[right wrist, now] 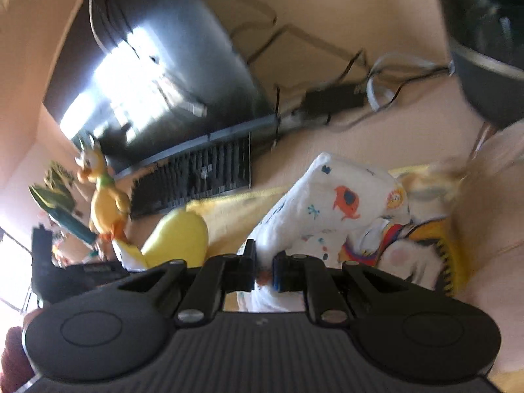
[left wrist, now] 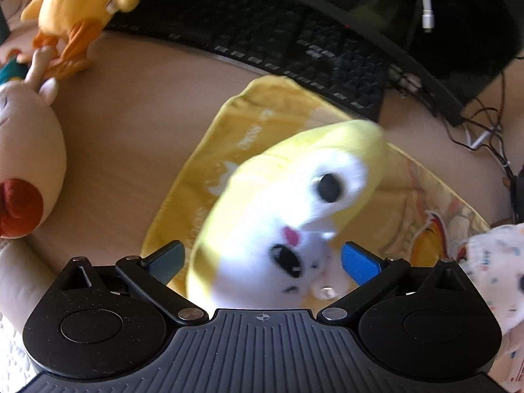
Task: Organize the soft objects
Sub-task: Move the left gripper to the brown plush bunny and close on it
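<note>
A yellow and white plush toy (left wrist: 281,216) with a black-eyed face fills the gap of my left gripper (left wrist: 263,257). Both blue pads (left wrist: 358,262) press its lower sides, and its top is blurred above a yellow towel (left wrist: 249,121). In the right wrist view the same plush toy (right wrist: 177,239) hangs at the left over the towel (right wrist: 235,203). My right gripper (right wrist: 265,267) is shut on a white cloth (right wrist: 327,206) printed with an orange elephant; the cloth rises in a fold beyond the pads. That cloth (left wrist: 494,262) also shows at the left wrist view's right edge.
A black keyboard (left wrist: 278,42) and monitor (right wrist: 157,75) lie behind the towel, with cables (left wrist: 484,134) at the right. A yellow duck plush (left wrist: 82,0) and a beige egg-shaped plush (left wrist: 26,150) sit at the left. A colourful yellow-trimmed soft item (right wrist: 425,245) lies right of the white cloth.
</note>
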Tool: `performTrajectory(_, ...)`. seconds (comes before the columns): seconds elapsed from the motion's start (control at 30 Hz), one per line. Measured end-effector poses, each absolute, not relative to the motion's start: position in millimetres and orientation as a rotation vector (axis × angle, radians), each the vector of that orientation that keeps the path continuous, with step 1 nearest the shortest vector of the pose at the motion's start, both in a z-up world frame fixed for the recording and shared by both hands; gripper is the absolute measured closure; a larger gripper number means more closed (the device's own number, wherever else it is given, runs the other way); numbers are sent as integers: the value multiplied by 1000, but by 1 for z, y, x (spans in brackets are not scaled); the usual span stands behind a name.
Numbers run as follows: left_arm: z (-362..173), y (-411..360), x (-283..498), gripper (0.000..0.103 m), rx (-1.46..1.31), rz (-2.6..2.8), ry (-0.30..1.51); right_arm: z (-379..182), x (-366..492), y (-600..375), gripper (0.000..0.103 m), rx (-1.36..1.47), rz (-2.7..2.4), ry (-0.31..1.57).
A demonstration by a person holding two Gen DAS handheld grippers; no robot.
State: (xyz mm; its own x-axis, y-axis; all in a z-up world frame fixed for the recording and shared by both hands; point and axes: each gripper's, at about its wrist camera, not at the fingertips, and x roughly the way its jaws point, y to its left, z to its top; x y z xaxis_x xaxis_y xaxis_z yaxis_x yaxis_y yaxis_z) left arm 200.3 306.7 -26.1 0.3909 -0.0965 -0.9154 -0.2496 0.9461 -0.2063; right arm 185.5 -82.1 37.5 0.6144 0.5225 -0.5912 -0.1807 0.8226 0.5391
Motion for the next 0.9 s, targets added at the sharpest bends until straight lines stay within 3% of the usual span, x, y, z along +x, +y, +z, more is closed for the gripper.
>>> performTrajectory(0.17,13,265,198,0,-259,115,1073,67,153,-163,92,499,361,684)
performTrajectory(0.37,38,140,200,0,-183,-183,1083,81,122,-248,91,474,212,580)
performTrajectory(0.63,15,-56,196,0,16,-504,1217,57,91,-301,91,350,62,582)
performTrajectory(0.9,-11,-126,211,0,57,-437,1258,26,68,-335,91,332,39,628)
